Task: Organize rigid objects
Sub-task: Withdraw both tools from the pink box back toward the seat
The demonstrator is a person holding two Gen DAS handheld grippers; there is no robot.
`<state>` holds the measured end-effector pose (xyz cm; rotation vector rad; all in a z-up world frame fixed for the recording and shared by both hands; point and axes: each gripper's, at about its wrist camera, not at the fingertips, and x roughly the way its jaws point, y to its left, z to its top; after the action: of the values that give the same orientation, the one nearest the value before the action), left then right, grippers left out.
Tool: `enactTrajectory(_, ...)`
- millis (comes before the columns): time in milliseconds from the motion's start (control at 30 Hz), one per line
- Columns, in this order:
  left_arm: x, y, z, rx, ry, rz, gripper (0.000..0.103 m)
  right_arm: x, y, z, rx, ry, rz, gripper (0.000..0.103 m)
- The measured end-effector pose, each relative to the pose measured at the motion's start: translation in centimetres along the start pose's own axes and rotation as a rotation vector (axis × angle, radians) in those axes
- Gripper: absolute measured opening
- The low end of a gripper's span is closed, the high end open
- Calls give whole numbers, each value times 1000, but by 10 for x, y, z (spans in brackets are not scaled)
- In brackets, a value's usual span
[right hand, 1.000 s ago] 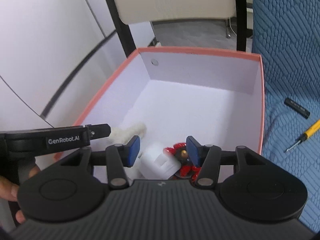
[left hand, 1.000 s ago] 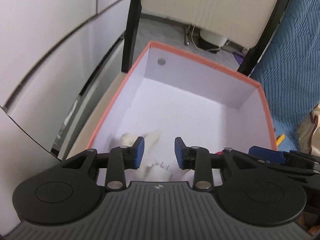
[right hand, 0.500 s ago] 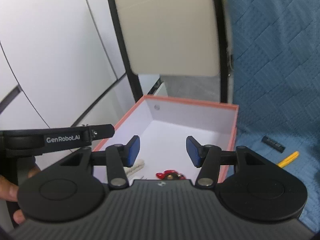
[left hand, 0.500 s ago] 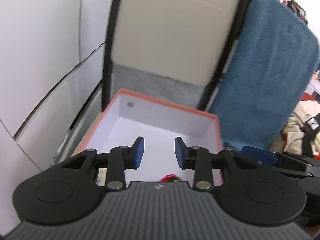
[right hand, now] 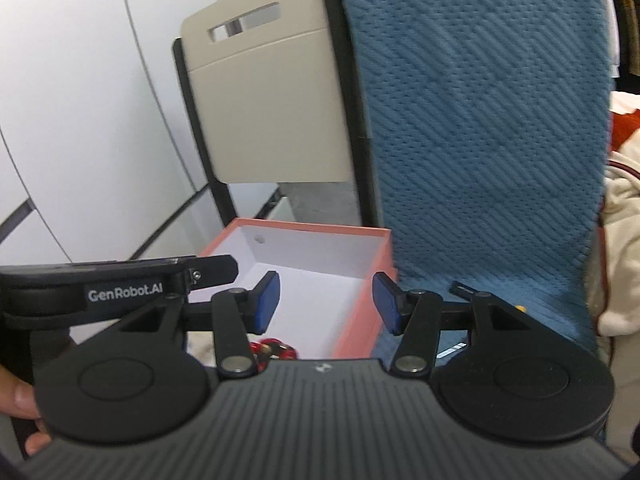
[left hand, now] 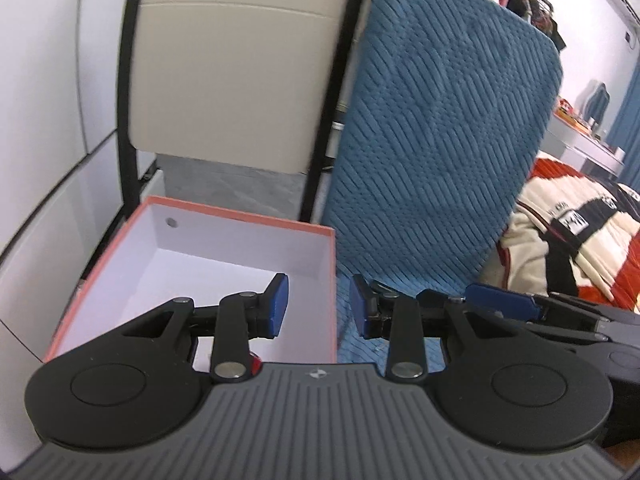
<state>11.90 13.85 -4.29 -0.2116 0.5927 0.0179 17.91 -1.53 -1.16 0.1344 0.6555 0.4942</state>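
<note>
a: where is the red thing (right hand: 273, 350)?
b: low in the box (right hand: 362, 322), at its near end, half hidden by the right gripper (right hand: 325, 306).
a: the jaws?
b: both grippers have jaws spread and hold nothing. the left gripper (left hand: 318, 306) hangs over the box edge, beside the blue cloth (left hand: 440, 152).

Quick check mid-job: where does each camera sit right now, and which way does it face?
Left wrist: on the left gripper, open, facing the orange box and blue cover; the right gripper shows alongside.
Right wrist: on the right gripper, open, facing the same box; the left gripper and a hand show.
Shared: box, cover, beige chair.
</note>
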Motion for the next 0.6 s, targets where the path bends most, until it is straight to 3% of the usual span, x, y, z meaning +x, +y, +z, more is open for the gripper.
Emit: enactTrajectory(600, 32, -39, -64, -6, 55, -41, 39, -37, -72, -61, 3, 3, -96, 55)
